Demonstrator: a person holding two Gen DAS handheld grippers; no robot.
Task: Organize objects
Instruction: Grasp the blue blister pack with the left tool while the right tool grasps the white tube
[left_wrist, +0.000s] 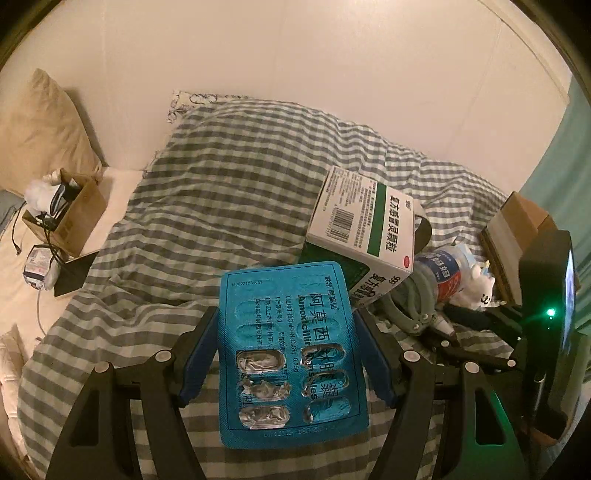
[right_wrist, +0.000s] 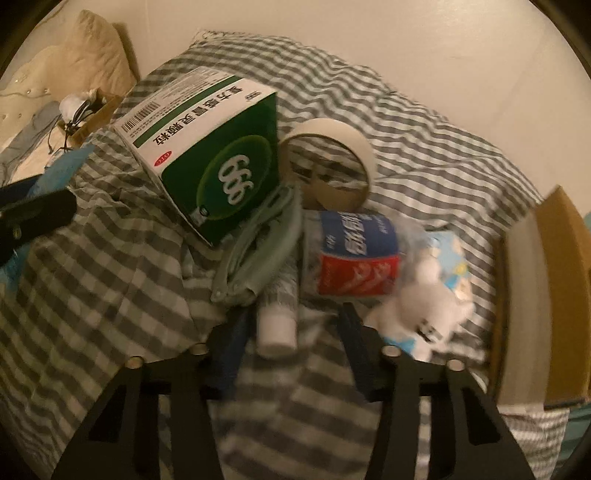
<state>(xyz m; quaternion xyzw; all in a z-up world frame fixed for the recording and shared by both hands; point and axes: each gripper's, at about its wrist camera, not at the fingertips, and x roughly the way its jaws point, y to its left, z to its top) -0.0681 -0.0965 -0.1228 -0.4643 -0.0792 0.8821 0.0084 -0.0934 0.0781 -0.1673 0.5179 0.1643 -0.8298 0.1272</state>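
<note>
The left gripper (left_wrist: 284, 354) grips a blue foil blister pack of capsules (left_wrist: 290, 350) by its edges, lifted above the grey-checked duvet (left_wrist: 221, 177). Just right of the green-and-white medicine box (right_wrist: 207, 155), the right gripper (right_wrist: 291, 354) has narrowed jaws straddling a small white-capped tube (right_wrist: 277, 321), contact unclear. Centre the pads on the tube's body, clear of the grey hand-grip trainer (right_wrist: 251, 251), before squeezing.

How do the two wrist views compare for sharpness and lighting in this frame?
Left wrist view: sharp, print on the blue foil blister pack legible, dim warm light, fisheye bending at the edges. Right wrist view: motion-blurred, worst low in the frame around the small white tube and the white plush toy; same dim warm cast.
</note>
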